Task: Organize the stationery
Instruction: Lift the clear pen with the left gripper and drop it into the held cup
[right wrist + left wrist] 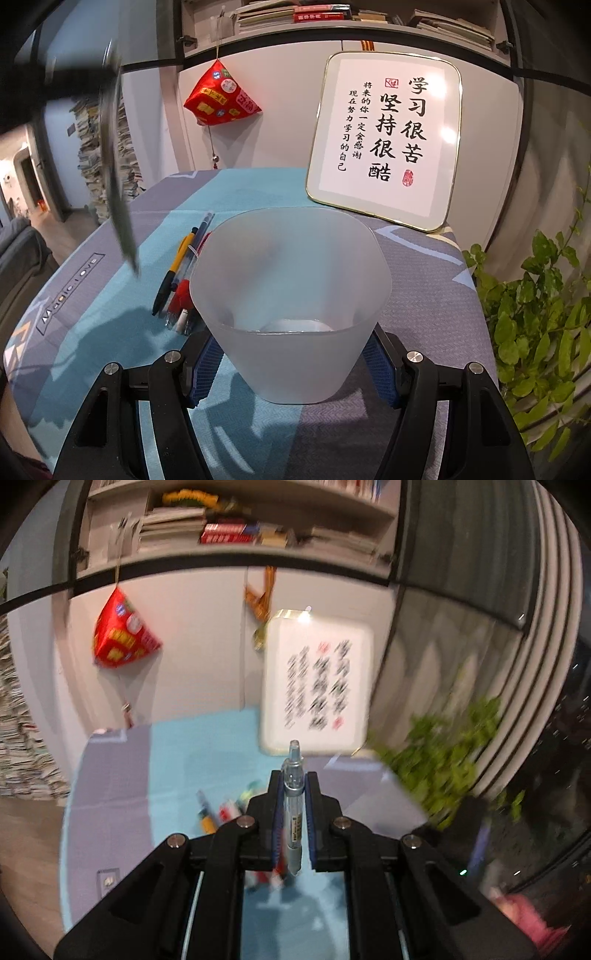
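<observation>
The clear pen is pinched lengthwise between the pressed-together jaws of the left gripper, raised above the remaining pens lying left of the frosted cup, which the right gripper clamps at its base. The step in hand appears to be transfer; the next move calls for carrying the pen rightward over the cup rim, tip down. The surface is a blue-grey patterned cloth, with a framed calligraphy board at the far right and a plant at the right.

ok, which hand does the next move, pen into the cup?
Left, probably. Its fingers are already shut on a clear pen, lifted off the table. The right gripper is busy holding the frosted cup.
</observation>
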